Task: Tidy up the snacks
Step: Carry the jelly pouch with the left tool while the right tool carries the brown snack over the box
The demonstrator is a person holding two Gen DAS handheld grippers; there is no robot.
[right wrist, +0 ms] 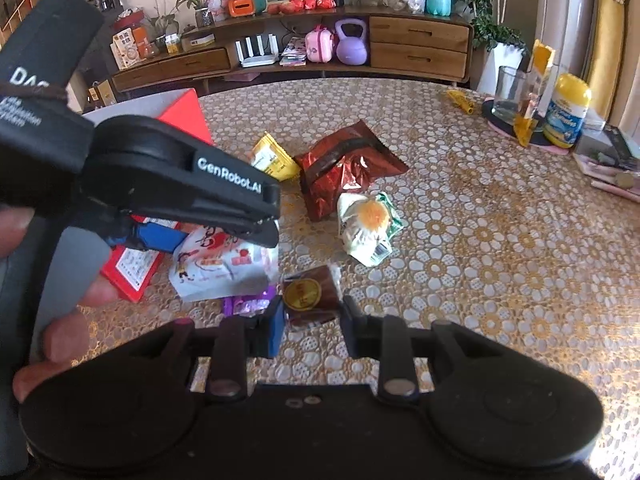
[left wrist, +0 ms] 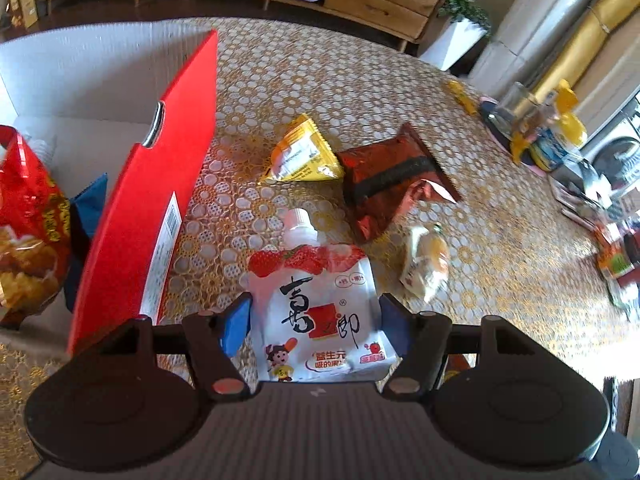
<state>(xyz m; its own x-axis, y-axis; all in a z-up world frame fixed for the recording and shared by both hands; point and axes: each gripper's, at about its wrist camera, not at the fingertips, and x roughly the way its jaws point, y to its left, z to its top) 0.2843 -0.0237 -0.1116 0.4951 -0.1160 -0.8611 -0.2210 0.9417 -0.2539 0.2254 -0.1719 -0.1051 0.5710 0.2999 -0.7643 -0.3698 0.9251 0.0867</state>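
Left tool grips a white pouch at lower centre, beside the red box; right tool pinches a brown snack at lower centre, above the table, with other snacks scattered mid-frame

pouch base behind tongs, red snack bag cut off at edge
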